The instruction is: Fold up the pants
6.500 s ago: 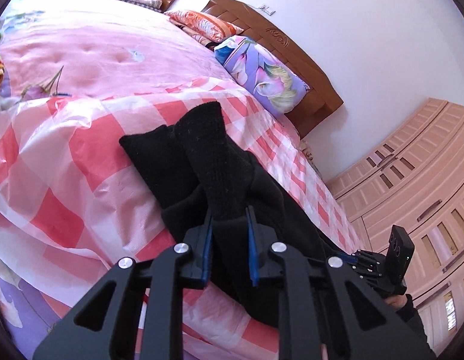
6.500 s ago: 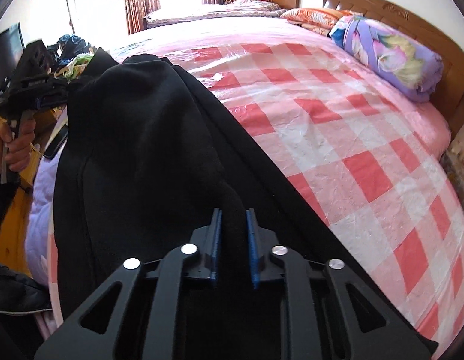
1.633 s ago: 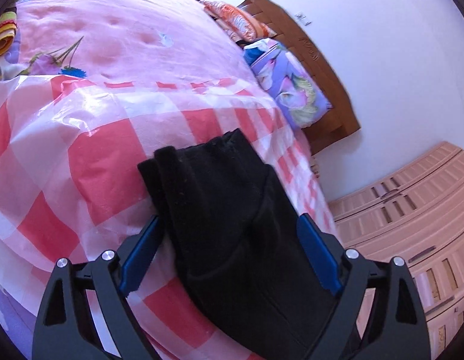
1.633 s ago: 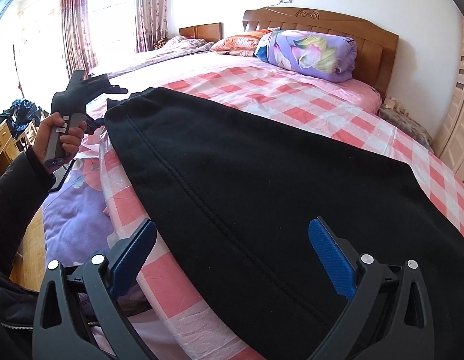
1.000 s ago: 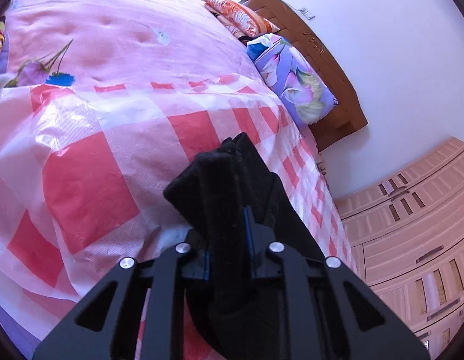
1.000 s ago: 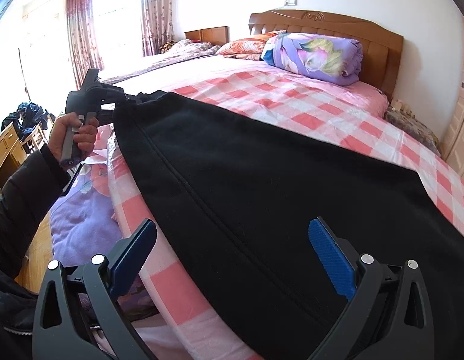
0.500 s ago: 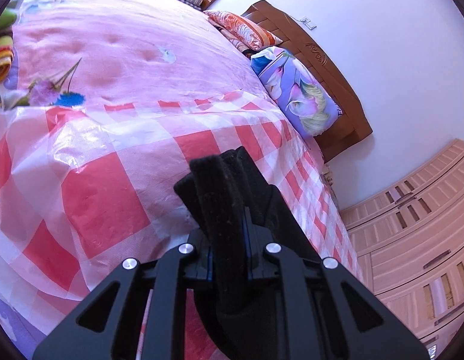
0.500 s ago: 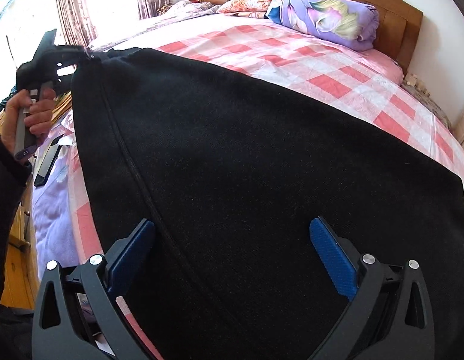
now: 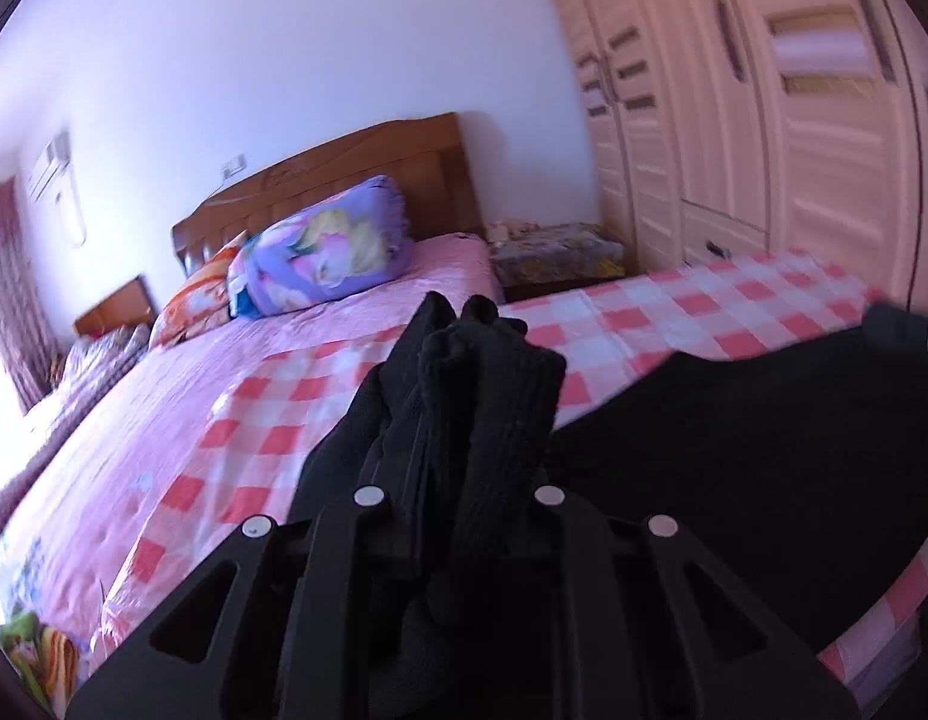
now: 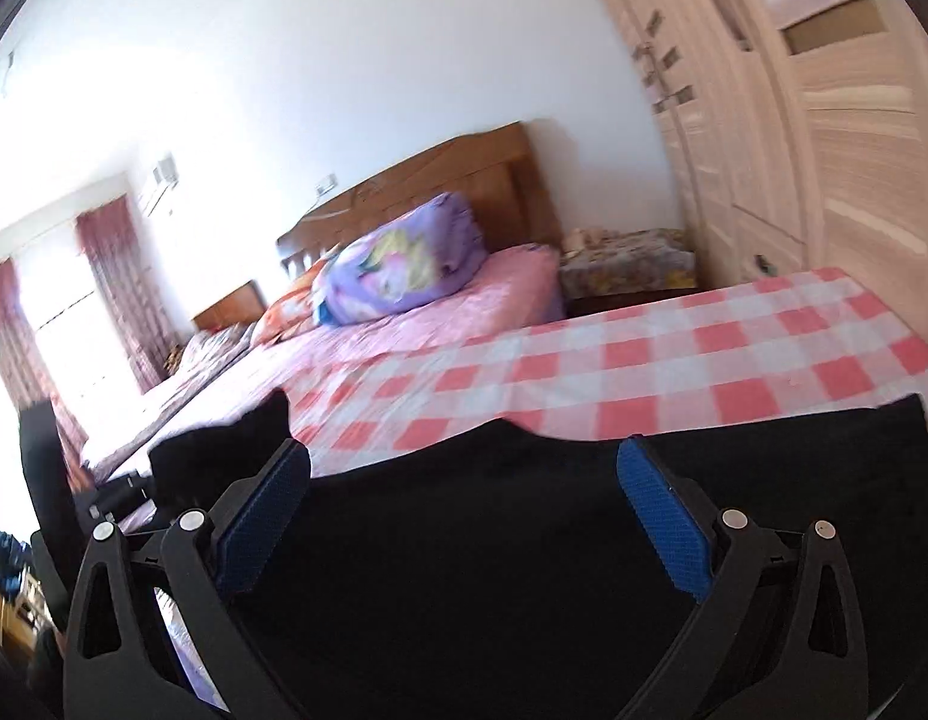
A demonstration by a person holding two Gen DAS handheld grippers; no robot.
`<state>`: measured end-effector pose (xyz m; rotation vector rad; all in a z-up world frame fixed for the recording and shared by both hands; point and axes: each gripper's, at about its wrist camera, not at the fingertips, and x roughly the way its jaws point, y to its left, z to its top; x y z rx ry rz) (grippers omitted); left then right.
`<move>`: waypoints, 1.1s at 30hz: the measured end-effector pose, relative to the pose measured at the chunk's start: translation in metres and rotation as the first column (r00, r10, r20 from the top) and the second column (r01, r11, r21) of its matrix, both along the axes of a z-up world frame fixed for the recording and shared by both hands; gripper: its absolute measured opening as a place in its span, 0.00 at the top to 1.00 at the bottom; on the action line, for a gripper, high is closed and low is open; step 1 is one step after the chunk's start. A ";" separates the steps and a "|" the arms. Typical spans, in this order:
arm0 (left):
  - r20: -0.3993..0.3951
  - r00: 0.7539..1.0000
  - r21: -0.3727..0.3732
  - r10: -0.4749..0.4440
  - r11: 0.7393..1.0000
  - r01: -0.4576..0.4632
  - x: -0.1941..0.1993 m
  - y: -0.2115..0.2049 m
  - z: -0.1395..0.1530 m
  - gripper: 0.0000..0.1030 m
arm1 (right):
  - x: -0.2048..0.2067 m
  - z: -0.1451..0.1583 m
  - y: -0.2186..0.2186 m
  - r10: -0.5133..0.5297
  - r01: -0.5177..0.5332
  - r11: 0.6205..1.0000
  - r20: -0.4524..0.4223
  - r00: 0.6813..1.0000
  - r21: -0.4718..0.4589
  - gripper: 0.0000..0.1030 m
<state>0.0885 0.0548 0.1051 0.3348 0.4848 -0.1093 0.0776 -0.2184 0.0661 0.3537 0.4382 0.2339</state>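
Observation:
Black pants (image 9: 734,438) lie on the pink checked sheet (image 9: 734,312) of the bed. My left gripper (image 9: 458,480) is shut on the bunched leg cuffs (image 9: 482,372), which stick up between its jaws. My right gripper (image 10: 464,492) is open, its blue pads (image 10: 662,516) set wide apart over the wide end of the pants (image 10: 524,570). In the right wrist view the left gripper (image 10: 122,495) shows at the far left, holding a raised black corner (image 10: 236,438).
A purple floral bolster (image 9: 320,258) and an orange pillow (image 9: 194,294) lie at the wooden headboard (image 9: 344,174). A cluttered bedside table (image 9: 554,252) stands beside the pink wardrobe (image 9: 764,108). A second bed (image 10: 212,342) lies to the left.
Both views have swung up and toward the headboard and wardrobe. My left gripper stays shut on the cuffs and has carried them along. My right gripper stays open over the pants.

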 end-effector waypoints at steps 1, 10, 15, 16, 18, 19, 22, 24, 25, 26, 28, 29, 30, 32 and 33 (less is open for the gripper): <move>-0.017 0.999 0.041 -0.038 0.998 0.039 0.000 -0.022 -0.015 0.85 | -0.007 -0.002 -0.018 -0.043 0.043 0.999 -0.009 0.999 0.008 0.04; -0.185 0.888 0.269 -0.420 0.848 0.457 -0.056 -0.113 -0.110 0.29 | -0.020 -0.044 -0.054 -0.050 0.054 0.998 -0.115 0.992 0.031 0.04; -0.112 0.805 0.003 -0.583 0.809 0.587 -0.106 -0.048 -0.062 0.12 | -0.011 -0.049 -0.001 0.175 -0.167 0.983 -0.130 0.976 0.072 0.04; -0.093 0.837 -0.053 -0.539 0.842 0.537 -0.102 -0.027 -0.056 0.12 | -0.011 -0.047 0.011 0.216 -0.207 0.975 -0.130 0.968 0.076 0.04; -0.082 0.924 -0.191 -0.374 0.915 0.354 -0.083 0.026 -0.053 0.12 | -0.007 -0.050 0.043 0.312 -0.305 0.950 -0.135 0.940 0.074 0.07; -0.090 0.958 -0.248 -0.271 0.938 0.242 -0.070 0.054 -0.056 0.12 | -0.002 -0.054 0.055 0.348 -0.340 0.937 -0.146 0.926 0.077 0.12; -0.167 0.986 -0.291 -0.013 0.956 -0.037 -0.041 0.119 -0.072 0.13 | 0.019 -0.066 0.086 0.403 -0.391 0.915 -0.210 0.891 0.099 0.28; -0.172 0.985 -0.251 0.021 0.966 -0.065 -0.039 0.131 -0.079 0.13 | 0.026 -0.069 0.094 0.407 -0.397 0.913 -0.214 0.888 0.091 0.29; -0.176 0.984 -0.249 0.004 0.967 -0.048 -0.039 0.133 -0.082 0.13 | 0.030 -0.069 0.099 0.413 -0.405 0.910 -0.217 0.884 0.084 0.32; -0.177 0.984 -0.245 -0.005 0.969 -0.039 -0.041 0.133 -0.086 0.12 | 0.032 -0.069 0.106 0.432 -0.425 0.902 -0.220 0.875 0.079 0.35; -0.192 0.981 -0.219 -0.007 0.975 -0.036 -0.042 0.141 -0.094 0.12 | 0.038 -0.076 0.115 0.422 -0.430 0.902 -0.278 0.863 0.036 0.38; -0.204 0.979 -0.203 -0.009 0.979 -0.034 -0.039 0.139 -0.102 0.12 | 0.041 -0.082 0.118 0.409 -0.425 0.905 -0.304 0.860 0.015 0.38; -0.213 0.977 -0.192 -0.006 0.981 -0.036 -0.038 0.138 -0.110 0.12 | 0.042 -0.087 0.119 0.404 -0.424 0.906 -0.318 0.858 0.008 0.39; -0.219 0.976 -0.208 -0.011 0.977 -0.036 -0.040 0.139 -0.117 0.12 | 0.039 -0.092 0.117 0.394 -0.417 0.909 -0.329 0.858 0.001 0.41; -0.218 0.976 -0.226 -0.015 0.974 -0.035 -0.040 0.134 -0.118 0.12 | 0.037 -0.092 0.114 0.391 -0.414 0.910 -0.331 0.859 0.003 0.42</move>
